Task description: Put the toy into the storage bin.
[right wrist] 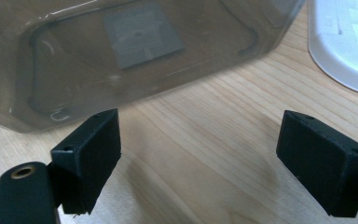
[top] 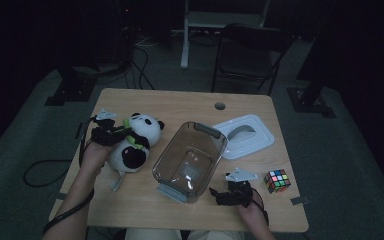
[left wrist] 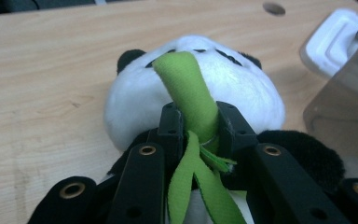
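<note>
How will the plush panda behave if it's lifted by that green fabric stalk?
The left gripper is shut on the green stalk, which looks like soft cloth, so it will probably stretch and bend. The panda looks stuffed and light, so it should lift easily but likely dangle and swing. Its rounded body may flop over when set into the clear bin.

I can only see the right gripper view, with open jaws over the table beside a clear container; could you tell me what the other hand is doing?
Observer: The left gripper is shut on the green bamboo stalk of a plush panda.
Operator: Thank you. Is the panda in the container yet?
Observer: No, it is on the table, left of the clear container.
Operator: Is anything else near my gripper?
Observer: A colour cube sits just right of the right gripper.
</note>
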Available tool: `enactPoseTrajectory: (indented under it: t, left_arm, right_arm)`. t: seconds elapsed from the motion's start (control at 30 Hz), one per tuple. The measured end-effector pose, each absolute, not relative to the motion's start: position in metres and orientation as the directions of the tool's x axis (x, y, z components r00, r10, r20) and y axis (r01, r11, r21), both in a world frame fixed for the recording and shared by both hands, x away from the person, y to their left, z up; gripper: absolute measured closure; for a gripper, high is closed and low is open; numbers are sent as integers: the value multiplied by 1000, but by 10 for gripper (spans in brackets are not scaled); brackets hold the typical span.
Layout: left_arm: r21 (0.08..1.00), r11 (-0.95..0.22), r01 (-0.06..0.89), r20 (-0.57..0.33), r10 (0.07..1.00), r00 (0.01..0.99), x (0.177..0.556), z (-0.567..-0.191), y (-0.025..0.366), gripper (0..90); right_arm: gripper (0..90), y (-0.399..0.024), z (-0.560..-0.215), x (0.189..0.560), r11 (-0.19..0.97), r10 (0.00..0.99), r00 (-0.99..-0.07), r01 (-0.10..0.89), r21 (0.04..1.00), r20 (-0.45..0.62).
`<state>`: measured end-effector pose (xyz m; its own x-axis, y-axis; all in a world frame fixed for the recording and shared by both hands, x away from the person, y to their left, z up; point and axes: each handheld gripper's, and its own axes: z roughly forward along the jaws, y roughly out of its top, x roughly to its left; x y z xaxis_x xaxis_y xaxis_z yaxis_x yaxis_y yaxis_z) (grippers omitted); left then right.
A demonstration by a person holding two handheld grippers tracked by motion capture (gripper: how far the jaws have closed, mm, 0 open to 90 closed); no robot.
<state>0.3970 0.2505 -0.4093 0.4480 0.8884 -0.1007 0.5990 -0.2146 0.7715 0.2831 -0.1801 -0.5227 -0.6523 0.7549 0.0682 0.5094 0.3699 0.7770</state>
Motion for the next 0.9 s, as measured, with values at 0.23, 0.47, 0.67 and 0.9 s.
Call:
enactPoseTrajectory:
  t: [0.23, 0.47, 0.67, 0.9]
  left_arm:
    - [791, -205, 576, -90, 893, 442, 389, -382, 257, 747]
    - [816, -173, 552, -87, 906, 413, 384, -356, 271, 747]
    - [831, -177, 526, -77, 901, 426, 381, -338, 273, 747]
    - [857, -178, 484, -74, 886, 458, 376, -316, 274, 746]
  right_arm:
    - [130, -164, -520, 287, 355, 730, -674, 516, 780, 113]
    - [130, -144, -519, 291, 368, 700, -700, 521, 770, 140]
    - [123, -115, -520, 302, 377, 703, -696, 541, 752, 148]
    - [123, -81, -524, 310, 426, 702, -704, 537, 728, 108]
